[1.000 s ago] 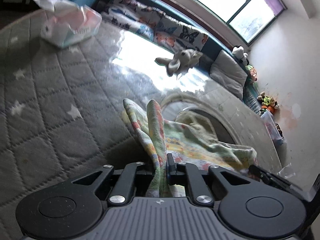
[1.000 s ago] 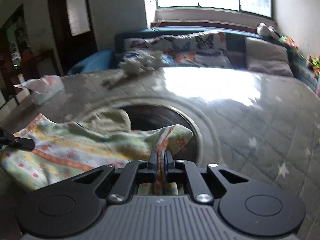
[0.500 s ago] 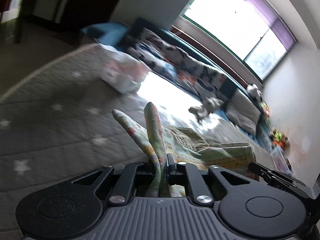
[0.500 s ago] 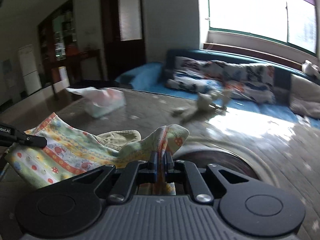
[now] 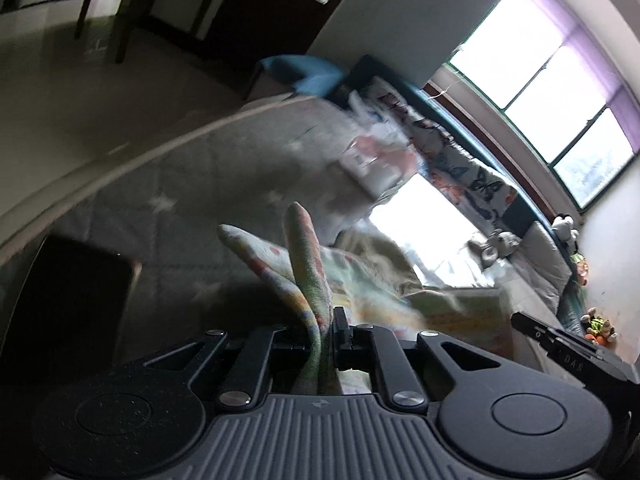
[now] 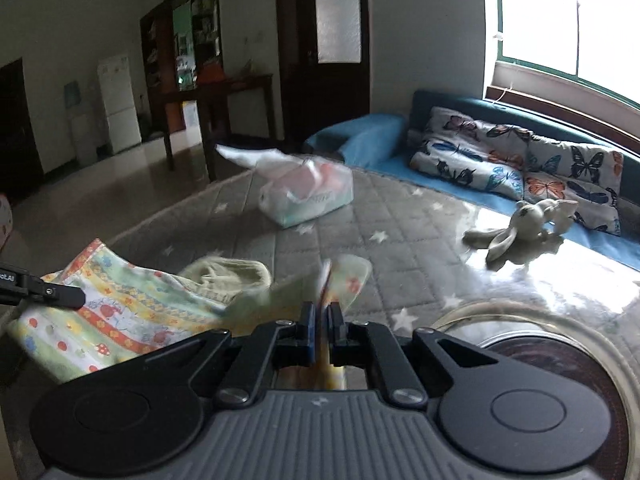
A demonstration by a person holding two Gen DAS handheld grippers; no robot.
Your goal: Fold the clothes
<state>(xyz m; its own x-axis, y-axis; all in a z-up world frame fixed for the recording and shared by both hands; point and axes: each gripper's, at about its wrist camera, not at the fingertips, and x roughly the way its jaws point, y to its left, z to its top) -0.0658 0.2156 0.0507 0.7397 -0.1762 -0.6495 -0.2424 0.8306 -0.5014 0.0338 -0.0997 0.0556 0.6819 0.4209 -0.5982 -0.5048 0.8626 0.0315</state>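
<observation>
Two hand-held grippers each pinch one patterned cloth. From the left wrist view, the left hand-held gripper (image 5: 323, 330) is clamped tight on a bunched fold of the cloth (image 5: 308, 264), which stands up between its fingers and trails off to the right, lifted above the grey quilted mat (image 5: 180, 184). The right hand-held gripper's tip (image 5: 560, 340) shows at the right edge, beside the cloth's far end. A blurred plastic bag (image 5: 372, 156) lies further off on the mat.

From the right wrist view, the right hand-held gripper (image 6: 319, 330) is closed on a thin edge of the cloth (image 6: 120, 312), which stretches left to the left hand-held gripper (image 6: 44, 292), whose tip lies on it. Beyond, the plastic bag (image 6: 308, 192) sits on the mat (image 6: 400, 232), a stuffed rabbit (image 6: 520, 224) lies far right, and butterfly cushions (image 6: 520, 152) line the sofa.
</observation>
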